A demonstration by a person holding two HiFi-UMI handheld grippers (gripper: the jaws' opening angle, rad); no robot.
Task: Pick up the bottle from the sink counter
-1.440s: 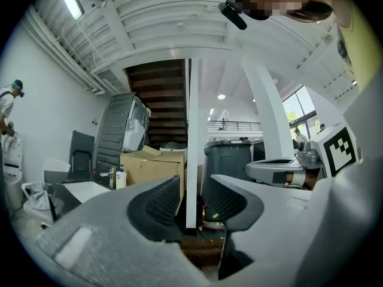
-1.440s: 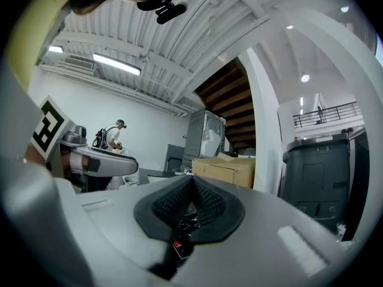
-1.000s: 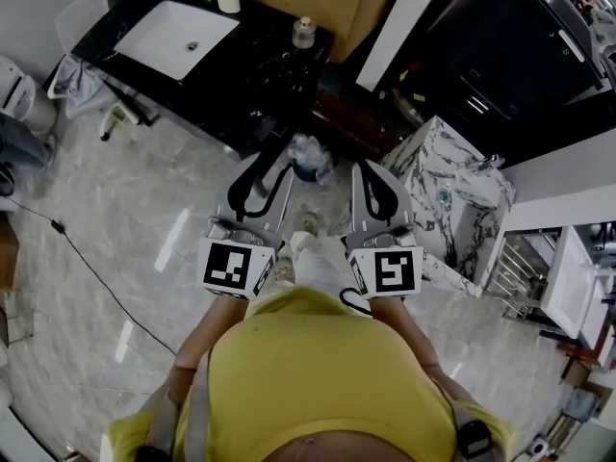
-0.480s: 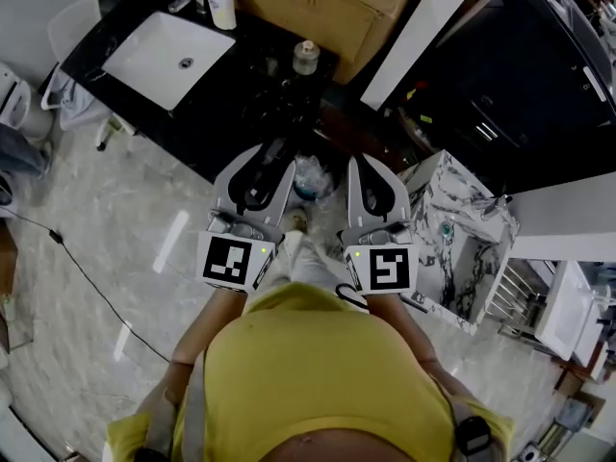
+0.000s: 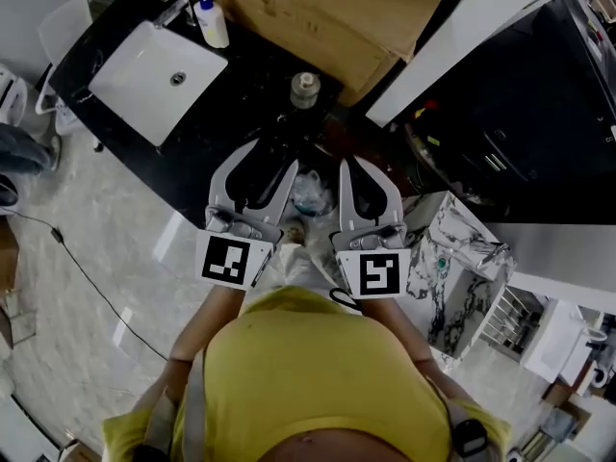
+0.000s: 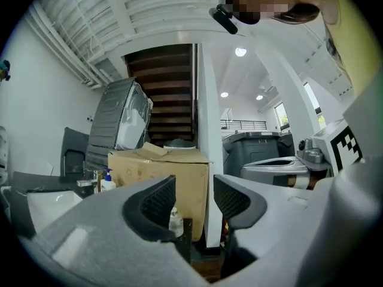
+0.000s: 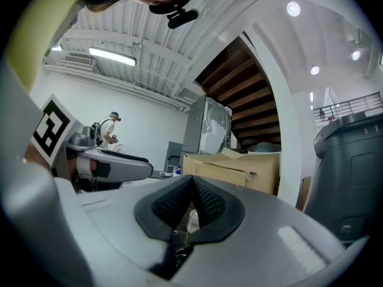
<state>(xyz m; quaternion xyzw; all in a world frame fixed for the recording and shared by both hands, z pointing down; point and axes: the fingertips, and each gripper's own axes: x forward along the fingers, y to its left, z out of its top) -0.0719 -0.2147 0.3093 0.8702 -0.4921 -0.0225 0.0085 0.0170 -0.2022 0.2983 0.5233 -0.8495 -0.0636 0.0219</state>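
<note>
The bottle [image 5: 305, 89] is standing untouched on the counter [image 5: 241, 104] at twelve o'clock. The left claw [image 5: 272, 157] is opening, empty; the right claw [image 5: 347, 165] is sitting closed.

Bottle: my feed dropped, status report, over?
Left gripper opening, empty; right gripper shut, empty. Clear bottle upright on counter, untouched. Nothing in between.

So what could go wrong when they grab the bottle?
1. The small bottle stands near the end of the counter, close to the cardboard box; a clumsy nudge might tip it or knock it off.
2. The left claw is opening, nothing in it; with a pump bottle by the sink too, it might go for the wrong one.
</note>
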